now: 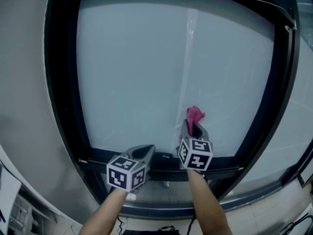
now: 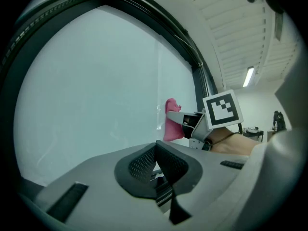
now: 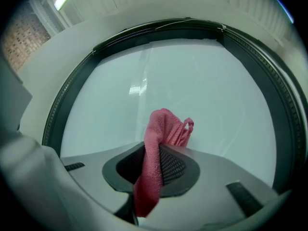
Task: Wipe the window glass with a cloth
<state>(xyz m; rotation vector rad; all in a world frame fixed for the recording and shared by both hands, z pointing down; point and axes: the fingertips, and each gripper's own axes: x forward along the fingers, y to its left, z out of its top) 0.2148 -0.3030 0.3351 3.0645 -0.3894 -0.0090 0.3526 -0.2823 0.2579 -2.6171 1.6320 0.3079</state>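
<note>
Cloth [image 1: 194, 114], pink nubby terry, bunched, is clamped by the raised right hand-held gripper [image 1: 194, 127] at smooth pale window glass [image 1: 137, 62], around the pane's 5 o'clock. Left hand-held gripper [image 1: 146, 151], closed and empty, sits at its 8 o'clock.

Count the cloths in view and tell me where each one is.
1. The pink cloth is pinched in the right gripper, up by the lower window glass. The left gripper is shut, empty. Another could lie out of view.
</note>
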